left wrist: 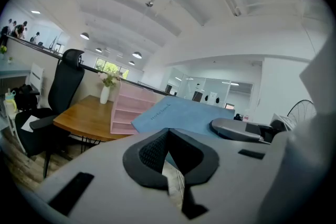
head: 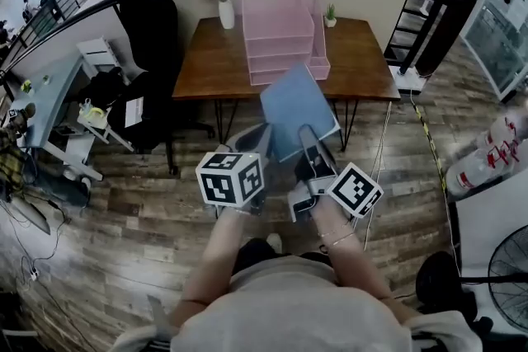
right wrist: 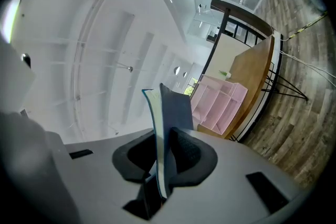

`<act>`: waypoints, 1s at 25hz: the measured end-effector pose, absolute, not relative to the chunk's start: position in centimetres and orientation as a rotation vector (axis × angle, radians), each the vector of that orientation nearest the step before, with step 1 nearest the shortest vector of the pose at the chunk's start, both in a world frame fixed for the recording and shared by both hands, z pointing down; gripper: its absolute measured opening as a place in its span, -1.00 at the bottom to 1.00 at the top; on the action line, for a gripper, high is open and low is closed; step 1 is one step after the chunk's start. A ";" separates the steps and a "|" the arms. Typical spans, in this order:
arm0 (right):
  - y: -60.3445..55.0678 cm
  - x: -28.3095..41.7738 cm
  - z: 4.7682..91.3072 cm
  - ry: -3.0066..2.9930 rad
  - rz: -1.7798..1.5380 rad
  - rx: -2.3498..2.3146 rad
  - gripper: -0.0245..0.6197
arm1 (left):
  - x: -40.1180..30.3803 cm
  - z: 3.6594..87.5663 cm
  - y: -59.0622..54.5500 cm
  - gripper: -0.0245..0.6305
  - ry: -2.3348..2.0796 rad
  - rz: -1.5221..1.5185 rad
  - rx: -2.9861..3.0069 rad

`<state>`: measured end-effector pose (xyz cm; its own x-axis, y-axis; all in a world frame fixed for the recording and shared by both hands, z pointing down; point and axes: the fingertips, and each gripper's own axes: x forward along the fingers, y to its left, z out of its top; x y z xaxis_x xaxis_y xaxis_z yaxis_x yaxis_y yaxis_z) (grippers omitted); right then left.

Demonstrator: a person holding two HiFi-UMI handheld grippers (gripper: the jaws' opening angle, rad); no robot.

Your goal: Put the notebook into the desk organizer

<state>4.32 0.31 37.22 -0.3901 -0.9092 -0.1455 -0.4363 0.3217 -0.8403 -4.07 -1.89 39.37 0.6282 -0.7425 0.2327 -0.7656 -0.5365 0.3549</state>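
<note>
Notebook: a blue notebook is held in the air on the near side of the pink desk organizer, not touching it.
Left hand-held gripper: jaws nearly together, clamped on the notebook's near-left corner.
Right hand-held gripper: clamped on the notebook's near edge, which shows edge-on between the pads.
Desk organizer: stands at the middle of the brown table.
Flanking the desk organizer: a white vase of flowers to its left, a small potted plant to its right.
</note>
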 end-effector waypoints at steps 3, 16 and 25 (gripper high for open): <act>-1.3 4.0 37.3 1.943 -0.963 -1.194 -0.71 | -4.5 39.7 -3.7 -0.89 -1.172 0.082 2.432; -5.6 3.9 38.1 1.894 -0.971 -1.209 -0.70 | -4.8 40.5 -8.7 -0.89 -1.123 0.061 2.413; -11.9 5.1 36.3 1.920 -0.924 -1.148 -0.70 | -3.3 39.3 -13.9 -0.89 -1.123 0.016 2.414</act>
<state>5.14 -11.87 36.29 -0.3568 -0.9109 -0.2071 -0.4066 0.3510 -0.8435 -3.32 -13.95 39.30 0.6639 -0.7192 0.2050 -0.7248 -0.5513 0.4132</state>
